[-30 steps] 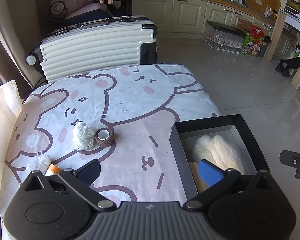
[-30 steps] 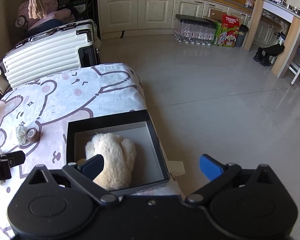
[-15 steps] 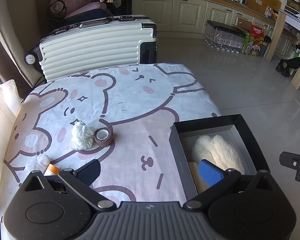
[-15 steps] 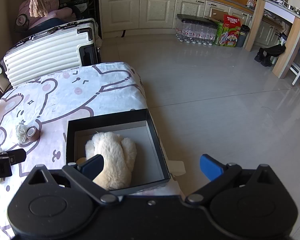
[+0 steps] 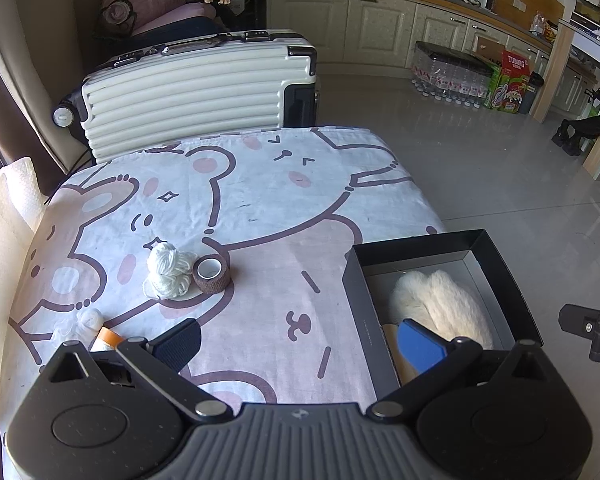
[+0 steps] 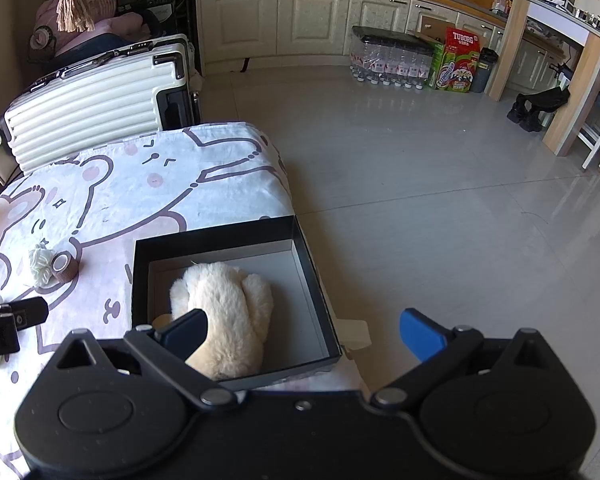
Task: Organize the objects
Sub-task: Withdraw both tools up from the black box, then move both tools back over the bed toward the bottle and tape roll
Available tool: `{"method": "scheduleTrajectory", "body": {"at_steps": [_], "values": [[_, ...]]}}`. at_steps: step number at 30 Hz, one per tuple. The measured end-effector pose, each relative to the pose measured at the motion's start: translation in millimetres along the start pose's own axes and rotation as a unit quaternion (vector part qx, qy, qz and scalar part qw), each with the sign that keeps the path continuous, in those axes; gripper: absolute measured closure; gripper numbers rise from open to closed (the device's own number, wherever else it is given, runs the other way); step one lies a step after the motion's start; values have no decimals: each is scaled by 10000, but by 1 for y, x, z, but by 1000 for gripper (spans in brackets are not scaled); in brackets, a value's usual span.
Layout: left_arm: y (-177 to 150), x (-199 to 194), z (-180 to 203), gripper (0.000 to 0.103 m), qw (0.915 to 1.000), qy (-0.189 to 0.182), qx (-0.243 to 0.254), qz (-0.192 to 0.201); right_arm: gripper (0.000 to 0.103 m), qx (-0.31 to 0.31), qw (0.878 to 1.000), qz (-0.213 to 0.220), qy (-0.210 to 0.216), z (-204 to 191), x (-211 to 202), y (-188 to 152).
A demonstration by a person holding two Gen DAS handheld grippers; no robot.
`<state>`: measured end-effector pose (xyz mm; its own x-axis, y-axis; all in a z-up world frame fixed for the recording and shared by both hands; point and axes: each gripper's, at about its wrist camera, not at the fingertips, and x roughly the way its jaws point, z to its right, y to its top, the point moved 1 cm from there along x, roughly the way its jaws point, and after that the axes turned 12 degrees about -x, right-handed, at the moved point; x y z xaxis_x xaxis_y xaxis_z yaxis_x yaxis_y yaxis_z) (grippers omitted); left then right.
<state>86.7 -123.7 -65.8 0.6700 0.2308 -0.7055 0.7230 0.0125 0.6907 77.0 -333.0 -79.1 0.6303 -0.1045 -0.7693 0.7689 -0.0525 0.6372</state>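
Left gripper (image 5: 298,338) hangs over the bear-print cloth (image 5: 260,184) with its jaws wide apart and nothing between them. Ahead lie a white yarn bundle (image 5: 168,270) and, touching it, a brown bandage roll (image 5: 212,274); both look light. The roll seems firm enough to pinch across its sides, the yarn soft and likely to slump.

Right gripper (image 6: 302,330) is likewise spread and empty, above the black box (image 6: 216,234), where a cream plush toy (image 6: 224,316) lies, soft and compressible.
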Motion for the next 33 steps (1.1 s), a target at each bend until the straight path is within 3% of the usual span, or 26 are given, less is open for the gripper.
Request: {"method": "scheduleTrajectory", "body": {"at_steps": [31,32,33], "values": [[10,-31,-133,0,9939,752,-796,141,0,-888,9950,84,444,-123,-4,38],[10,-33,-136,0,9936,773,-813,149,0,-890,9959,14,186,-116,-4,37],[10,-34,-138,0,9933,789,-828,156,0,-896,9958,29,209,-119,-4,38]]}}
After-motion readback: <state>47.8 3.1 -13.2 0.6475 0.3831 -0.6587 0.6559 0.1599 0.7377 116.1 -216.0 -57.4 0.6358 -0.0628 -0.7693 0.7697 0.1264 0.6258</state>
